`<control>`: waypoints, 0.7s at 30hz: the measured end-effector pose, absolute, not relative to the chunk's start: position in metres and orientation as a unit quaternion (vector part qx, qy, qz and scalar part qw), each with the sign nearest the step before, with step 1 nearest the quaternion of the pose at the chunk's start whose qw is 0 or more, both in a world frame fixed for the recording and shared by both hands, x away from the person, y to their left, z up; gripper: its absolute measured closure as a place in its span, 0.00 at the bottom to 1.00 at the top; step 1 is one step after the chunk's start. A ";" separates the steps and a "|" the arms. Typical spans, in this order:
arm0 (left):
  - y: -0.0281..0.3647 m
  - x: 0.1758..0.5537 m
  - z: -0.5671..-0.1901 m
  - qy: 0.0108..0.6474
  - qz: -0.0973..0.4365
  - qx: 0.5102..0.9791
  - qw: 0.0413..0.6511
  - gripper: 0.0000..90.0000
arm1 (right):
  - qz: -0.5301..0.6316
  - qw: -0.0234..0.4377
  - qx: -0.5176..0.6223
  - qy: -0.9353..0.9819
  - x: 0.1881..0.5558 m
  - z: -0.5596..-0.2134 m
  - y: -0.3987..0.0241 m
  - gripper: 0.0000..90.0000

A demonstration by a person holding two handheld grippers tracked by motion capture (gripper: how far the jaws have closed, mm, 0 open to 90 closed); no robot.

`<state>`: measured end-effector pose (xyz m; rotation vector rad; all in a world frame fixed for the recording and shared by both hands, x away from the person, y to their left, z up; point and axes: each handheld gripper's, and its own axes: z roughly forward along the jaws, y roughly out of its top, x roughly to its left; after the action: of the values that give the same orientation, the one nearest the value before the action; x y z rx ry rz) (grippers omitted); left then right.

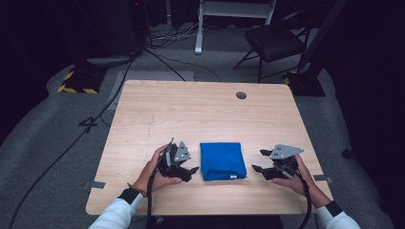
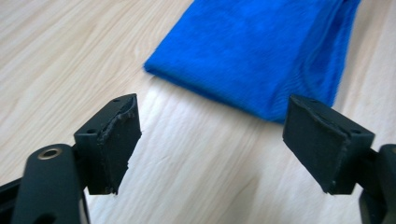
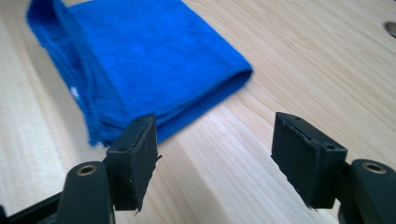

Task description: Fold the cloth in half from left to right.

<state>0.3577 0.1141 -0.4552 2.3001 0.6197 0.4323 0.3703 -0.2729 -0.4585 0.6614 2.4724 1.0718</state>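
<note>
The left gripper stands with jaws apart, empty, just left of the folded blue terry cloth lying flat near the front of the pale wooden table. Soft, light and limp, the cloth is probably best pinched at a corner or layered edge. The right gripper gapes empty too; grey carpet and a dark chair lie beyond

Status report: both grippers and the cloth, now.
Left gripper open, empty, beside the cloth. Right gripper open, empty, on its other side. Cloth folded flat on table. Nothing in the way.
</note>
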 end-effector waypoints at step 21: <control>0.179 0.349 -0.464 0.293 0.215 0.880 0.307 0.22 | 0.351 0.231 0.304 0.855 0.370 -0.460 -0.337 0.33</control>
<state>0.3487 0.1787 -0.4640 2.3261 0.7740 0.5695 0.3697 -0.3374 -0.4595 0.8366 2.3512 0.9651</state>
